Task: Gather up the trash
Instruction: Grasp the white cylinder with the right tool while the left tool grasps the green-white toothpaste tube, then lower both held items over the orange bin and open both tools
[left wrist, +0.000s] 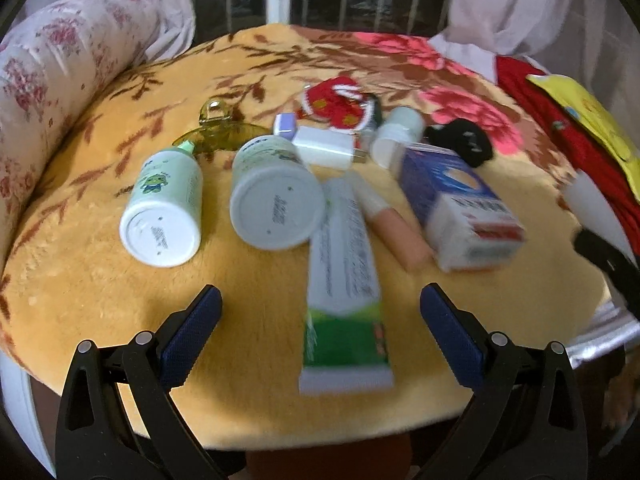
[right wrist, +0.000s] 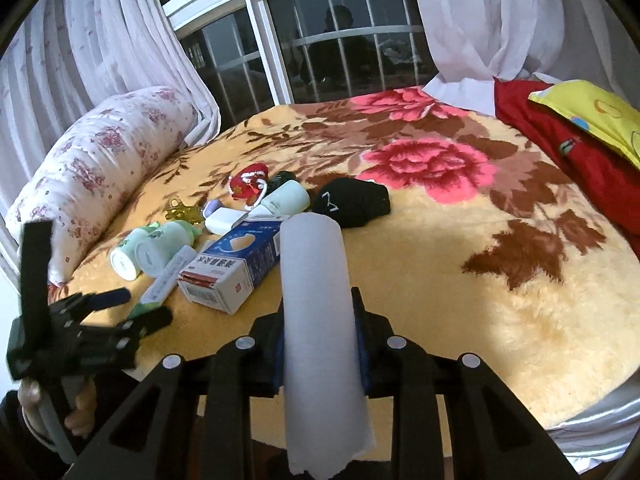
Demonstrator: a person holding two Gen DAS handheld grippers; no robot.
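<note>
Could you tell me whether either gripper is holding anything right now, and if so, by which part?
The right gripper holds a white roll, clamped across its middle with both ends sticking out. The left gripper is open and holds nothing.

Almost nothing here can be read. The blue and white carton (right wrist: 234,266) bears a line of large characters on its white end, too blurred to make out. The green and white tube (left wrist: 345,280) carries lines of small print, and the two white bottle bases (left wrist: 160,236) carry stamped codes, all illegible.
</note>
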